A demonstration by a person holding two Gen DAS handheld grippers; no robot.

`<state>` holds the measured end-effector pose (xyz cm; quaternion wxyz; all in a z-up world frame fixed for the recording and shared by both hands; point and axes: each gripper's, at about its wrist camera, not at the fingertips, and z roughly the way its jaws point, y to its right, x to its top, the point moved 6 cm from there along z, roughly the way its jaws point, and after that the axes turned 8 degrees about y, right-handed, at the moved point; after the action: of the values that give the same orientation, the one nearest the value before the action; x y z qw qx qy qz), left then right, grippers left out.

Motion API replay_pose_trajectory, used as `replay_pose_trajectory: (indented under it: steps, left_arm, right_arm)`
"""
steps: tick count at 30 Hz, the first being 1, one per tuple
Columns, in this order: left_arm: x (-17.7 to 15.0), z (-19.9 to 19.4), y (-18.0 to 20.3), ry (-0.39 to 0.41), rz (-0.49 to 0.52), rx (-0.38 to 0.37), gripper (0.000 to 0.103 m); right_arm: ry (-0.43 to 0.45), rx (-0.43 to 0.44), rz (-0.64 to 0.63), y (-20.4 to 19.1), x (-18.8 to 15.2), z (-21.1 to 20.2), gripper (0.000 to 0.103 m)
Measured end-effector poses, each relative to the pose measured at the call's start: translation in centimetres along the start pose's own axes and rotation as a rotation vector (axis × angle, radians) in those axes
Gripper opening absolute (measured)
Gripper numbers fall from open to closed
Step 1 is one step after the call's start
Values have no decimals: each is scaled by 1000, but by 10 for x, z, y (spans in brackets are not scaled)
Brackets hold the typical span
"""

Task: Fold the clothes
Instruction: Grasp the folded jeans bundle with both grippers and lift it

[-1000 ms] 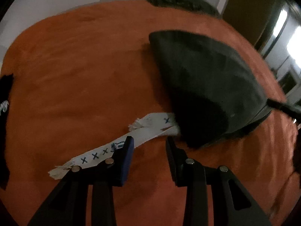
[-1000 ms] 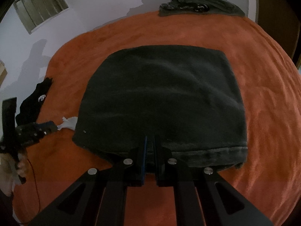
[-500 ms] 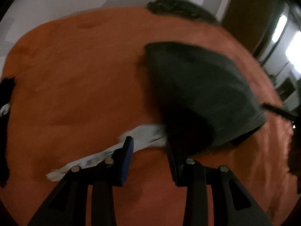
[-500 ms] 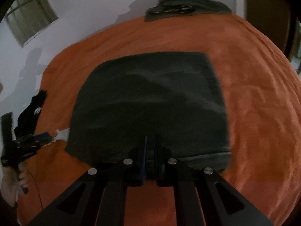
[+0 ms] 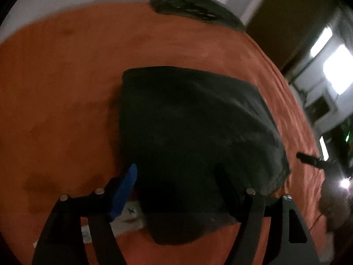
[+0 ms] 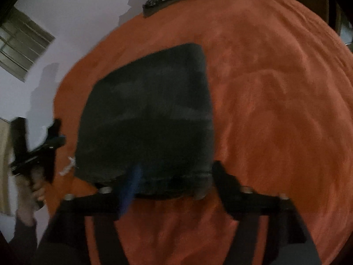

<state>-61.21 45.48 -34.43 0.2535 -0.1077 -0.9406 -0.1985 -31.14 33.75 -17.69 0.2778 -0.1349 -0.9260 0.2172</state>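
Observation:
A folded dark grey garment (image 5: 194, 119) lies flat on the orange bed cover (image 5: 55, 88). My left gripper (image 5: 176, 172) is open wide, and its fingers straddle the garment's near left corner from just above. A white strip with blue marks (image 5: 130, 214) pokes out from under that corner. In the right wrist view the same garment (image 6: 150, 114) fills the middle. My right gripper (image 6: 176, 174) is open wide at the near hem, with the hem between its fingers and nothing gripped. The image is blurred.
A heap of dark clothes (image 5: 194, 6) sits at the far edge of the bed, by the white wall. A hand (image 6: 33, 187) holds the left gripper at the bed's left side. A window (image 6: 19, 44) is up on the left. Bare orange cover (image 6: 275, 110) lies right of the garment.
The right gripper has opened and let go of the garment's hem. The left gripper has opened wider and moved right, from the white strip onto the garment's corner.

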Motion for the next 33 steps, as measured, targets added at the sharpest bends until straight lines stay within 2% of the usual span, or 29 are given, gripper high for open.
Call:
replay_pose_trajectory:
  steps: [1, 5, 8, 10, 14, 20, 24, 27, 33]
  left_arm:
    - [0, 6, -9, -14, -38, -10, 76]
    - [-2, 30, -30, -63, -147, -64, 76]
    - [-9, 45, -31, -106, -198, -157, 76]
    - [-14, 52, -28, -135, -217, -212, 76]
    - [-20, 66, -28, -174, -213, -246, 76]
    - [-19, 66, -32, -158, -223, -281, 78]
    - [-25, 58, -37, -136, -250, -348, 78]
    - [-28, 61, -26, -144, -239, -396, 79]
    - [-26, 65, -14, -135, -271, -418, 80]
  right_arm:
    - [-4, 3, 1, 7, 6, 2, 83]
    - [-34, 75, 24, 15, 24, 25, 84]
    - [-54, 145, 40, 13, 36, 49, 84]
    - [-70, 176, 43, 14, 43, 67, 84]
    - [-91, 235, 73, 18, 51, 90, 84]
    - [-106, 226, -42, 12, 48, 107, 84]
    - [-97, 305, 16, 20, 46, 106, 85]
    - [-102, 353, 43, 17, 45, 111, 86]
    - [-143, 407, 35, -8, 44, 125, 86]
